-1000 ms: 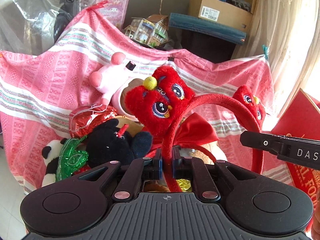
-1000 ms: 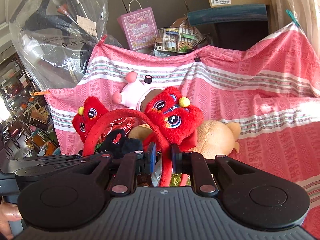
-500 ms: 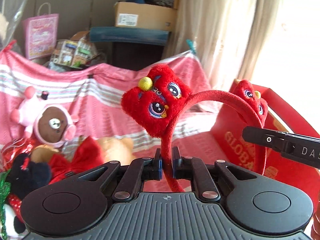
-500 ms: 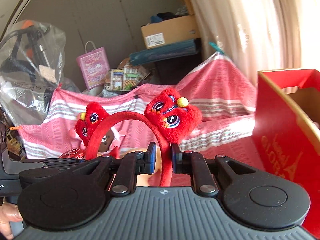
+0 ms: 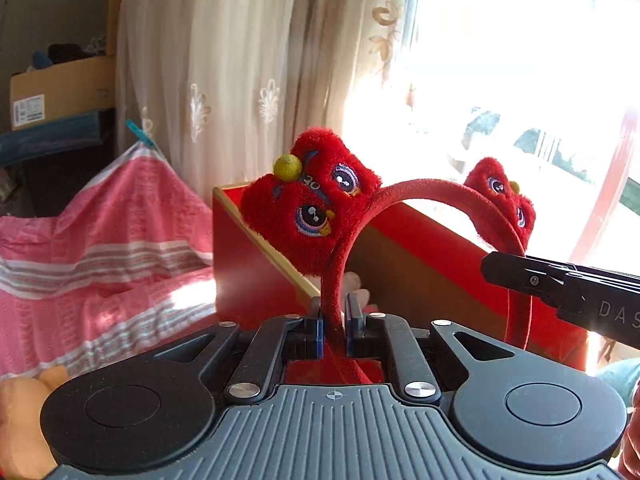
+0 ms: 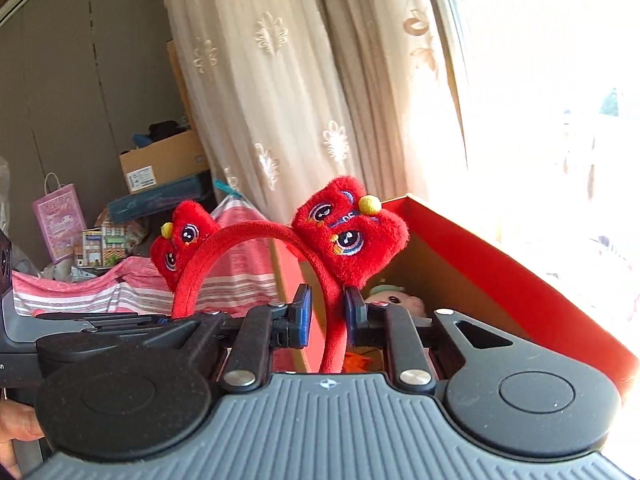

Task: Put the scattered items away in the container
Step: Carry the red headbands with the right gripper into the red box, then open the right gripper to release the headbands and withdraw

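A red plush headband [image 5: 424, 192] with two lion-face ears hangs between both grippers above the open red box [image 5: 248, 280]. My left gripper [image 5: 334, 320] is shut on one end of the band. In the right wrist view the other end of the headband [image 6: 248, 232] stands between the pads of my right gripper [image 6: 328, 316]. Its jaws are opening, and a gap shows beside the band. The red box [image 6: 500, 264] lies right beneath, with a small plush toy [image 6: 394, 300] inside. The right gripper's body [image 5: 560, 292] juts in from the right.
A pink striped cloth [image 5: 100, 248] covers the surface to the left, with a tan plush [image 5: 20, 408] at the bottom left corner. Cream curtains [image 5: 240, 80] and a bright window stand behind the box. A cardboard box [image 6: 160, 164] and a pink gift bag [image 6: 60, 220] sit at the back.
Both grippers swung right with the headband, from over the toy pile on the pink cloth to above the red box. The right gripper's pads have parted slightly from the band.
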Demonstrator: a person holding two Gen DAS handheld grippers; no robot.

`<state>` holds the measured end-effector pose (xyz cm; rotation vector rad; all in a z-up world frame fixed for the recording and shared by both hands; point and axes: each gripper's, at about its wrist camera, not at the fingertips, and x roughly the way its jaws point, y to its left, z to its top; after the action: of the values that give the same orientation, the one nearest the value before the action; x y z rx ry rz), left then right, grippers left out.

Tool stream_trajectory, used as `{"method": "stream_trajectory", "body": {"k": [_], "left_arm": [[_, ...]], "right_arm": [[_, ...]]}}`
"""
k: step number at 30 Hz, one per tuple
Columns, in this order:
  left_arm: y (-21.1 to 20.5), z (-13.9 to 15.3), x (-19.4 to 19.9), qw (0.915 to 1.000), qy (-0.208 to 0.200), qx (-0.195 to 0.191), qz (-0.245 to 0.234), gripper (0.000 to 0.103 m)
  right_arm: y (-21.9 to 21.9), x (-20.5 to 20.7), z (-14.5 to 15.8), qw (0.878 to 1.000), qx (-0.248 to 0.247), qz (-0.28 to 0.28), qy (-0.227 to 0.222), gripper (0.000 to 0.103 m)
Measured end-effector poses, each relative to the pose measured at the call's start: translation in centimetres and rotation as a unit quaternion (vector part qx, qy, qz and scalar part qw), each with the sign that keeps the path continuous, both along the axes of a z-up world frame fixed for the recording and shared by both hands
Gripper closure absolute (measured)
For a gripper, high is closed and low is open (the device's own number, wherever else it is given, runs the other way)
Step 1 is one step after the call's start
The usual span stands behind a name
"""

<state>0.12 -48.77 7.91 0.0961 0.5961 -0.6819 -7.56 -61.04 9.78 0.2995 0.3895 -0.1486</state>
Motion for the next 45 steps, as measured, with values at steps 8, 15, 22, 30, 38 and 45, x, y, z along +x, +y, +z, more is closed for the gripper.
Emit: {"method": "stream_trajectory", "body": {"k": [8, 15, 22, 30, 38, 45], "left_arm": [[-6.9, -2.0, -0.1, 0.9991, 0.015, 0.023, -0.032, 0.098], [-9.3, -3.7, 0.7, 0.9972, 0.025, 0.059, -0.038, 0.098], [-9.9, -4.9, 1.8, 0.9955, 0.039, 0.08, -0.034, 0.098], [-8.9, -4.4, 3.2, 0.9963, 0.023, 0.083, 0.0, 0.012], [-8.7, -4.2, 3.7, 0.9968, 0.027, 0.075, -0.002, 0.009], [-8.6, -4.0, 3.1, 0.9969, 0.027, 0.074, -0.002, 0.009]], "right_arm": [[-6.3, -1.0, -2.2, 0.999, 0.01, -0.039, 0.025, 0.082], [-8.9, -0.7, -4.5, 0.997, 0.026, -0.038, 0.055, 0.082], [-9.7, 1.0, -5.9, 0.996, 0.034, -0.02, 0.085, 0.078], [-9.0, 2.3, -6.7, 0.994, 0.0, -0.033, 0.106, 0.008], [-9.6, 2.0, -6.7, 0.993, 0.027, -0.043, 0.105, 0.006], [-9.7, 1.5, -6.8, 0.992, 0.04, -0.056, 0.107, 0.005]]}}
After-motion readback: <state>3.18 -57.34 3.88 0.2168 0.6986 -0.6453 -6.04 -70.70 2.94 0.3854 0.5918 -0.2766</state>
